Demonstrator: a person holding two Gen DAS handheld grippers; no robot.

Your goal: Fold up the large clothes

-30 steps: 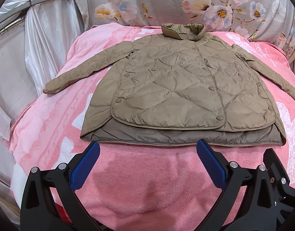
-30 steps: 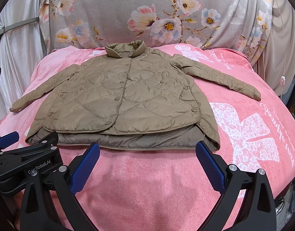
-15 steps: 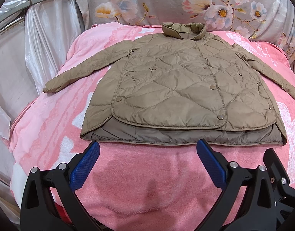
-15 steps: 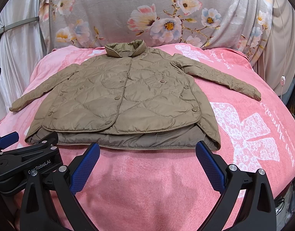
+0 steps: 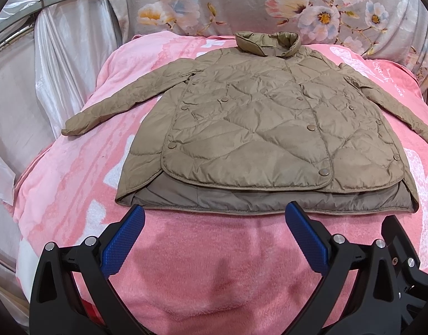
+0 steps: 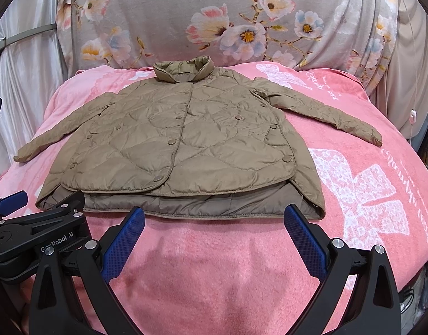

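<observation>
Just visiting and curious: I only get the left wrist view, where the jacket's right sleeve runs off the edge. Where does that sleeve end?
Observer: The right wrist view shows the whole sleeve. Its cuff lies flat on the pink blanket, short of the blanket's edge.
Visitor: Anything beyond the blanket on that side?
Observer: Yes, a beige curtain with a thin white cord and a small white switch hanging in front of it.
Visitor: Is the other gripper holding anything?
Observer: No. The right gripper is open, its blue pads hovering apart just before the jacket hem.
</observation>
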